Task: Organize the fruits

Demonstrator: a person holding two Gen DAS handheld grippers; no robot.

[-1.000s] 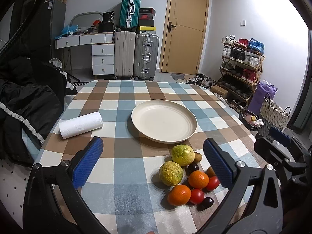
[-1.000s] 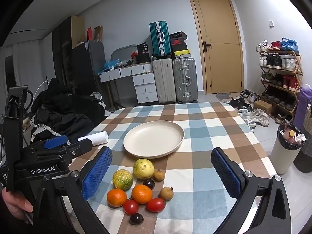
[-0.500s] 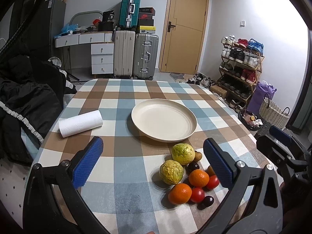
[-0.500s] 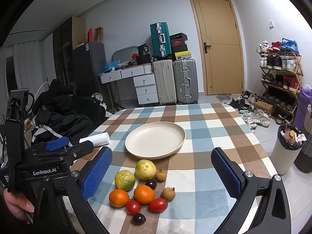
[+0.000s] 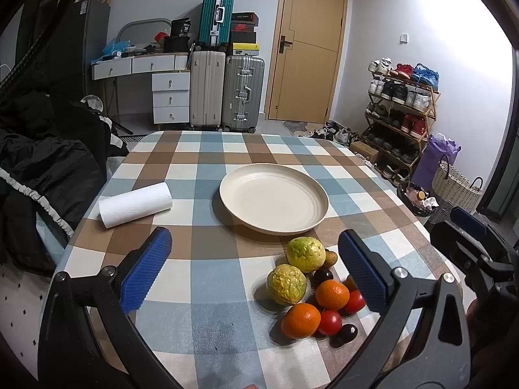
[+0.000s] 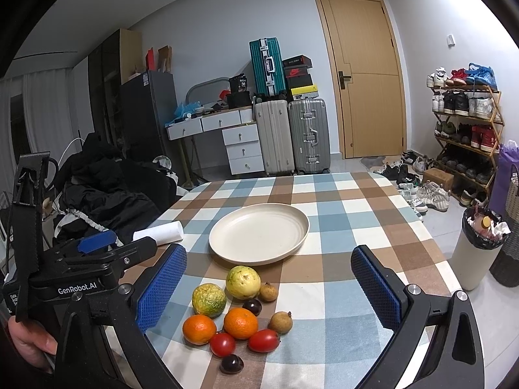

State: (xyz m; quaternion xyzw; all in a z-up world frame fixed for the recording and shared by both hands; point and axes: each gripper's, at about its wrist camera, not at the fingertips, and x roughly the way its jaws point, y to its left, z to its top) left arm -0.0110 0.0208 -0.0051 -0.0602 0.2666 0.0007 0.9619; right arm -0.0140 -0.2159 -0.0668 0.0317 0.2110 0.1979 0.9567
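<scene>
A cluster of fruit lies on the checked table near its front edge: two yellow-green guavas (image 6: 243, 282) (image 6: 208, 300), two oranges (image 6: 240, 322) (image 6: 199, 329), red tomatoes (image 6: 263, 340), dark plums (image 6: 232, 363) and small brown fruits (image 6: 280, 322). An empty cream plate (image 6: 259, 233) (image 5: 274, 202) sits behind them. My right gripper (image 6: 266, 288) is open above the cluster, nothing between its fingers. My left gripper (image 5: 254, 267) is open too, the fruit (image 5: 303, 319) lying by its right finger. The left gripper's body (image 6: 81, 272) shows at the left of the right wrist view.
A paper towel roll (image 5: 134, 205) lies left of the plate. Dark clothes (image 5: 42, 168) are piled beyond the table's left edge. A white bin (image 6: 476, 253) stands on the floor to the right. Suitcases, drawers and a shoe rack line the far walls.
Both views have shifted slightly: the fruit sits a little lower in the left wrist view and a little farther right in the right wrist view. Nothing was grasped.
</scene>
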